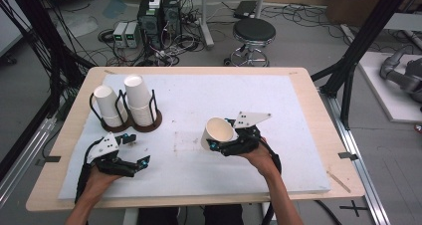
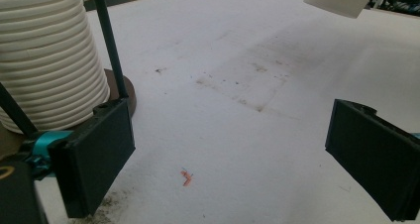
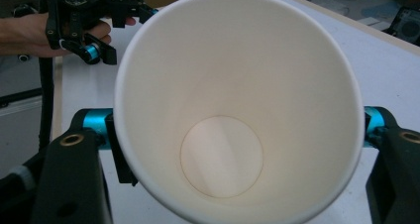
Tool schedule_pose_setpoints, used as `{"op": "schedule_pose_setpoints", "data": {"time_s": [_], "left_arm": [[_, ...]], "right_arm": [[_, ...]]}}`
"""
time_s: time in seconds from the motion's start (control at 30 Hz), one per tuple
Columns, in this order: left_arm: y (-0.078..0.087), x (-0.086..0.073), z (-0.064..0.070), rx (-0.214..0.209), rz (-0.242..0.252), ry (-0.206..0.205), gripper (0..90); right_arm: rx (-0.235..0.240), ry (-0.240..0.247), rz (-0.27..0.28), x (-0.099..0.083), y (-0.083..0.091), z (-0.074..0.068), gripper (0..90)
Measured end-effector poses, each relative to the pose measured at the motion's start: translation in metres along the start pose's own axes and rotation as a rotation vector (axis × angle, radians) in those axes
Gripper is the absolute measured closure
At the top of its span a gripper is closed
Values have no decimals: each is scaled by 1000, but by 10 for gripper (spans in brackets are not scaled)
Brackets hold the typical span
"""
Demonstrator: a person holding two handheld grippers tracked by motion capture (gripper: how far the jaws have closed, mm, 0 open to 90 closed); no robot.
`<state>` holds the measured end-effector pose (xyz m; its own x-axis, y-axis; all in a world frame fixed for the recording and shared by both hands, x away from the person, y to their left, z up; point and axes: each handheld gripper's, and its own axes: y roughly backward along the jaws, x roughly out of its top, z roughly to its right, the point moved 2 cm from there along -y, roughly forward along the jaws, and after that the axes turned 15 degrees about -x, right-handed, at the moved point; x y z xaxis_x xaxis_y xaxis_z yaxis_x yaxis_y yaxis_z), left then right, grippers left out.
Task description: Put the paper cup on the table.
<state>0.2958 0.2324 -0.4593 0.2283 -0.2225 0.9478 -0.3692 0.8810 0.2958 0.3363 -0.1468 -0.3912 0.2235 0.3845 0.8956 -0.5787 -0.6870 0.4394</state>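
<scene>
My right gripper [image 1: 222, 146] is shut on a white paper cup [image 1: 217, 132], held tilted above the middle of the white mat with its mouth toward the camera. In the right gripper view the cup [image 3: 237, 110] sits between the two jaws, and its empty inside and round bottom show. My left gripper [image 1: 138, 149] is open just above the mat at the front left, with nothing between its jaws. Two stacks of white cups [image 1: 138, 99] stand in a black wire holder [image 1: 124, 118] just behind it. One ribbed stack [image 2: 47, 55] rises beside the left jaw.
The white mat [image 1: 199, 100] covers a wooden table [image 1: 318, 115]. Behind the table on the floor stand a round black stool [image 1: 254, 33], computer boxes [image 1: 159, 16] and tangled cables. Black frame posts [image 1: 358, 46] rise at both sides. A small orange mark [image 2: 186, 178] lies on the mat.
</scene>
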Motion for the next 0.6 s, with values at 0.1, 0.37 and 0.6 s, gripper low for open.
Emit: {"op": "schedule_pose_setpoints", "data": {"time_s": [0.1, 0.37, 0.6], "left_arm": [[-1, 0, 0, -2, -5, -2, 49], [-1, 0, 1, -3, -9, -5, 48], [-1, 0, 1, 0, -13, -10, 49]], "right_arm": [[-3, 17, -14, 1, -4, -1, 278], [-16, 57, -54, 1, -13, -6, 278], [-11, 90, -99, -1, -20, -11, 278]]}}
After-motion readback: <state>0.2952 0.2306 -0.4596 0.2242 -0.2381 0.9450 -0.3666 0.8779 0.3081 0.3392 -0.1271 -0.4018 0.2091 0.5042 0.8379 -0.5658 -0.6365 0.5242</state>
